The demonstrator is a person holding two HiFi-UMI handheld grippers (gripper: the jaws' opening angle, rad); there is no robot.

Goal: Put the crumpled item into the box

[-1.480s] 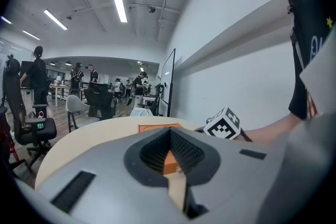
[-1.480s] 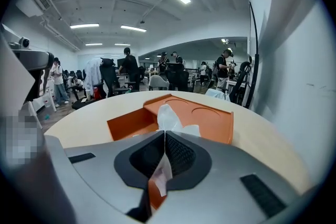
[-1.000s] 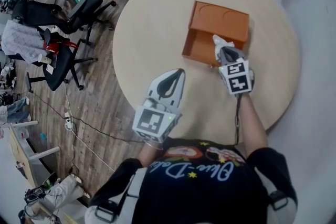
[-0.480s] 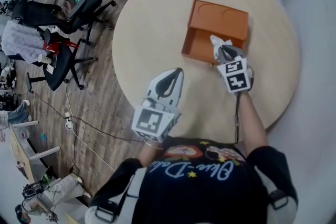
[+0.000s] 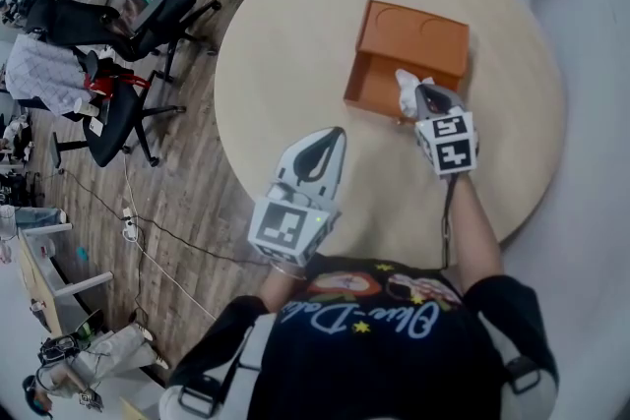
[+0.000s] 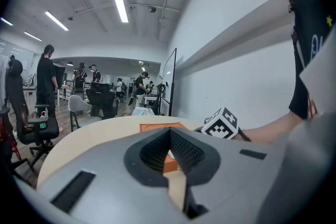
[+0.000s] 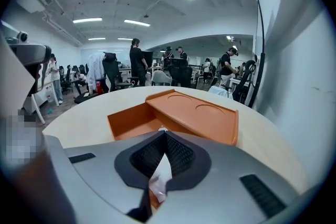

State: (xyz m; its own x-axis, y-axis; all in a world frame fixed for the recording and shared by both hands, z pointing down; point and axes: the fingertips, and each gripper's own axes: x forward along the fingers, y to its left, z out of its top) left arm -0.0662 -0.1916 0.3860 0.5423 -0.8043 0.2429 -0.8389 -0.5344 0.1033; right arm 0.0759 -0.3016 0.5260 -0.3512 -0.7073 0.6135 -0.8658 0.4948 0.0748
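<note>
An orange box point(image 5: 406, 42) lies on the round table point(image 5: 285, 44), with a flat lid part behind and an open compartment point(image 5: 370, 88) in front. My right gripper point(image 5: 425, 99) is shut on a white crumpled item point(image 5: 408, 90), which hangs at the compartment's near right edge. In the right gripper view the crumpled item point(image 7: 159, 178) is pinched between the jaws, with the box point(image 7: 178, 113) just beyond. My left gripper point(image 5: 330, 137) hovers over the table's near side, shut with nothing in it. In the left gripper view, the box point(image 6: 160, 127) lies ahead.
Office chairs point(image 5: 128, 25) stand on the wooden floor left of the table. The right gripper's marker cube point(image 6: 221, 124) shows in the left gripper view. People stand by desks far off point(image 7: 137, 60).
My right gripper with the crumpled item has shifted only slightly beside the box's open part. The left gripper has stayed where it was.
</note>
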